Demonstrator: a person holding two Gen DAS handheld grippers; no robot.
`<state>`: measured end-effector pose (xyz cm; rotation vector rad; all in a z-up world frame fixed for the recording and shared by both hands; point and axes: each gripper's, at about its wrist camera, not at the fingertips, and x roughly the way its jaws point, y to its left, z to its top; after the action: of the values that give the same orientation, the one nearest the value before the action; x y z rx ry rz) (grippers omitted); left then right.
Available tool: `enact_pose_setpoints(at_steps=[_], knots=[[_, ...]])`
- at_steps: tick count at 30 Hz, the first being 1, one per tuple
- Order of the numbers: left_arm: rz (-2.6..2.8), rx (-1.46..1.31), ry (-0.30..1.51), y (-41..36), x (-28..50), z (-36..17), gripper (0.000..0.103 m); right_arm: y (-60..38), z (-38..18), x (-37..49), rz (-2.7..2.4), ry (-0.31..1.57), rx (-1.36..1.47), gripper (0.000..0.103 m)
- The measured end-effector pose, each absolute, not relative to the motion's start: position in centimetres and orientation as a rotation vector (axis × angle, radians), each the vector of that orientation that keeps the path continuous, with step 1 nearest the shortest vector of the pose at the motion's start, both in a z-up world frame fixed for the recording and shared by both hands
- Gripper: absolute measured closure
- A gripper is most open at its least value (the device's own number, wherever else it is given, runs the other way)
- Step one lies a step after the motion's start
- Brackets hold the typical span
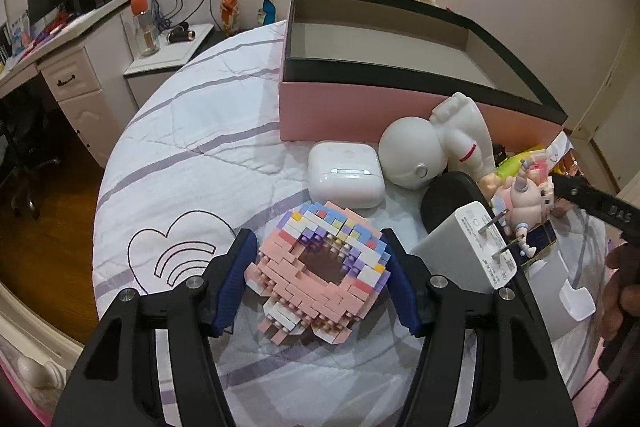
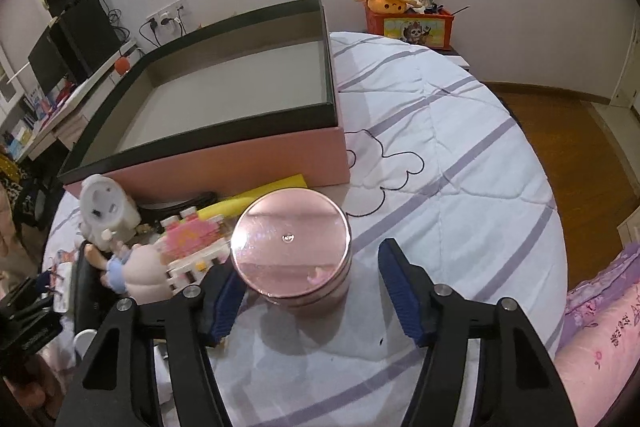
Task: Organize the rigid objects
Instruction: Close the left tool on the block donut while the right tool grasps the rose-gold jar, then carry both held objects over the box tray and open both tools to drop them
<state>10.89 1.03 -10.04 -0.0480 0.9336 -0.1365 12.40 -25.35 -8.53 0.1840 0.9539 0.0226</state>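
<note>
In the left wrist view, my left gripper is shut on a pink and pastel brick-built ring that lies on the quilt, a blue pad against each side. In the right wrist view, a round pink tin with a glossy lid stands between the jaws of my right gripper. The left pad meets the tin's side, but a gap separates the right pad from it, so this gripper is open. An empty pink box with a black rim stands behind both.
A white earbud case, a white figure, a white charger plug and a small doll crowd the box's front. A pink brick house touches the tin's left. Striped quilt spreads right; wooden floor lies beyond.
</note>
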Motion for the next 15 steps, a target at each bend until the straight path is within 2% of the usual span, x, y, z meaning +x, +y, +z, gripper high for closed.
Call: enact_pose_setpoints(at_steps=[1, 15], knots=[[-0.137, -0.051, 0.933, 1.1, 10.8, -10.0, 0.04, -25.3, -8.7, 12.5, 0.029, 0.957, 0.187, 0.052], [-0.16, -0.099, 0.887, 2.1, 8.6, -6.9, 0.04, -25.9, -5.7, 9.4, 0.03, 0.892, 0.202, 0.053]])
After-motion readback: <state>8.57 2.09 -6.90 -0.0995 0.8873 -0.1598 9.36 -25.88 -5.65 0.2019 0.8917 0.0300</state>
